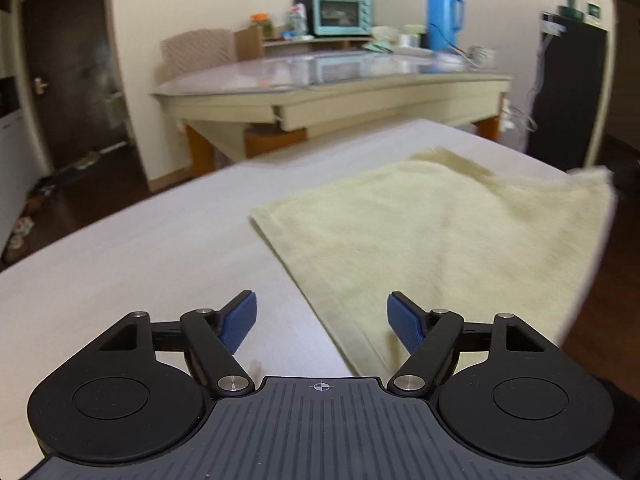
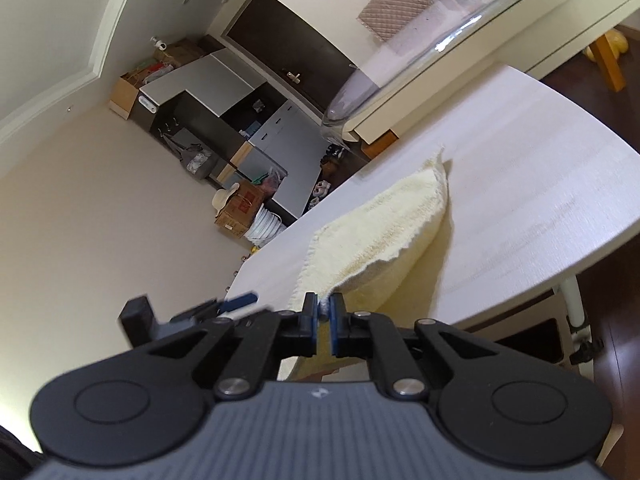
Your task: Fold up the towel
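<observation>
A pale yellow towel (image 1: pixel 432 240) lies on a white table (image 1: pixel 152 256). My left gripper (image 1: pixel 322 320) is open and empty, just above the towel's near left edge. In the right wrist view the same towel (image 2: pixel 376 236) has its near edge lifted. My right gripper (image 2: pixel 325 312) is shut on the towel's near corner and holds it a little above the table (image 2: pixel 540 184). The left gripper (image 2: pixel 236 302) shows as blue fingers to the left of the towel.
A glass-topped table (image 1: pixel 332 76) stands beyond the white table with a blue thermos (image 1: pixel 442 14) and a teal oven (image 1: pixel 342 14). A black cabinet (image 1: pixel 568 92) is at the right. The white table's edge (image 2: pixel 520 300) runs close at the right.
</observation>
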Demonstrator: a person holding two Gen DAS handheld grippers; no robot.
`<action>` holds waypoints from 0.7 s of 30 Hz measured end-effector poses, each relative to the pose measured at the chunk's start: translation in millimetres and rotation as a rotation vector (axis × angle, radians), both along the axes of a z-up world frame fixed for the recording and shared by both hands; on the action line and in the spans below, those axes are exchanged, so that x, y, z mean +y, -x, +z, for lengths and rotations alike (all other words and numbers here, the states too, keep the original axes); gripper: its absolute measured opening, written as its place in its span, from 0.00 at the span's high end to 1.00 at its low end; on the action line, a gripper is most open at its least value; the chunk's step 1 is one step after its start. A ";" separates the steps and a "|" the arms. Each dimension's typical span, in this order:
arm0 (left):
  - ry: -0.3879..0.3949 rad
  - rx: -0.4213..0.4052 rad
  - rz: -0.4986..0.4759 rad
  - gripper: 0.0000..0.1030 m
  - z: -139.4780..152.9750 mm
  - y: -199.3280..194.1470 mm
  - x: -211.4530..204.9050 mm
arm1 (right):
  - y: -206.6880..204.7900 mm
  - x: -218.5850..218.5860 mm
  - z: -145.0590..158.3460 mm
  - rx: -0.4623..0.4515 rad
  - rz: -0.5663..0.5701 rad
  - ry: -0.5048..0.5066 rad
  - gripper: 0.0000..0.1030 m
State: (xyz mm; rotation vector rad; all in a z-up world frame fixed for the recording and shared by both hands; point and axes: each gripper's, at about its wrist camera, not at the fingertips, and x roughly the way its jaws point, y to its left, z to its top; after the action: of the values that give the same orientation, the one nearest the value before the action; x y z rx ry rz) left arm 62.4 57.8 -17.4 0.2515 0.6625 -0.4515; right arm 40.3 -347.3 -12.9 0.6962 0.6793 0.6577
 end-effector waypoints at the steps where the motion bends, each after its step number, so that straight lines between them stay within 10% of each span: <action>1: -0.031 0.004 -0.005 0.25 -2.8 3.9 -1.7 | -1.9 0.9 1.9 -0.004 0.003 -0.006 0.93; 21: 0.019 -0.015 -0.019 0.24 -9.7 36.8 3.8 | -23.2 19.7 36.5 -0.076 0.027 -0.012 0.93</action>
State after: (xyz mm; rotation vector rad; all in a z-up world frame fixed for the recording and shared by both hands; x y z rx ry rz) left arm 25.6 61.6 -27.1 0.2431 0.6417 -0.4736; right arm 63.4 -327.5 23.6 0.6703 0.6157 0.7105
